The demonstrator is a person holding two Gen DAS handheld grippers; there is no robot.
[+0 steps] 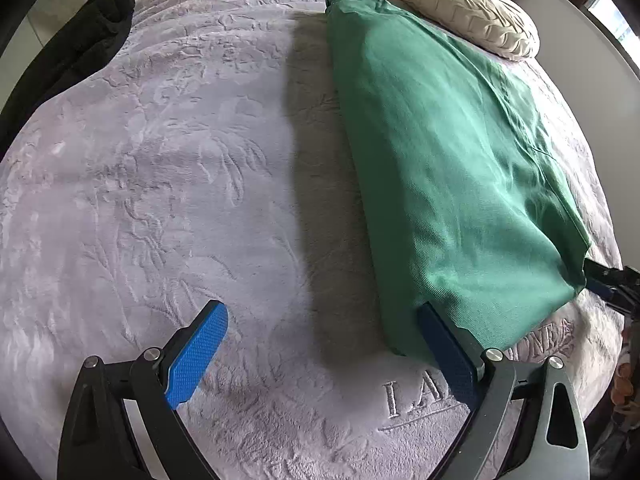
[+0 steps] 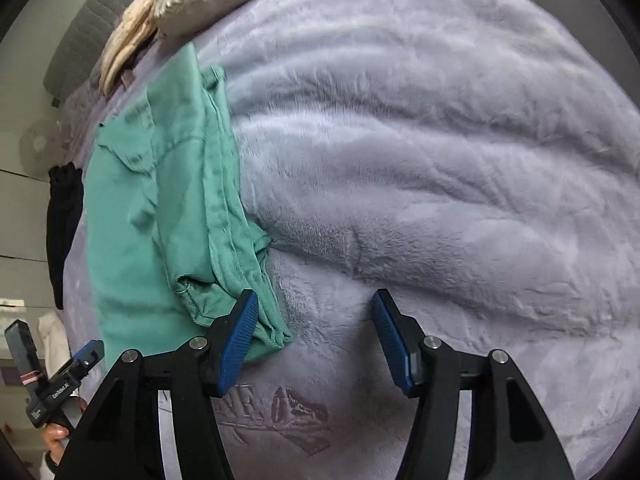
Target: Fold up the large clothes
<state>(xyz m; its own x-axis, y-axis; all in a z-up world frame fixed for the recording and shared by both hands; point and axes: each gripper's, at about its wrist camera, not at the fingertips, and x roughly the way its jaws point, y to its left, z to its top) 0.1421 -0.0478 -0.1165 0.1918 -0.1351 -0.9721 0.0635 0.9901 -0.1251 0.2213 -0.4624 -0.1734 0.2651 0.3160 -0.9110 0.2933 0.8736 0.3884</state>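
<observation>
Green garment (image 1: 448, 168), folded into a long strip, lies on a lilac plush blanket (image 1: 168, 184) covering a bed, running from the near edge toward a cream pillow (image 1: 464, 8) at the far end. A black garment (image 1: 68, 52) lies at the far left. The left gripper (image 1: 324, 352) points steeply down, jaws spread, its right pad at the strip's near corner. The right gripper (image 2: 316, 340) hangs likewise, jaws spread, nothing pinched, left pad over the fabric's edge.
</observation>
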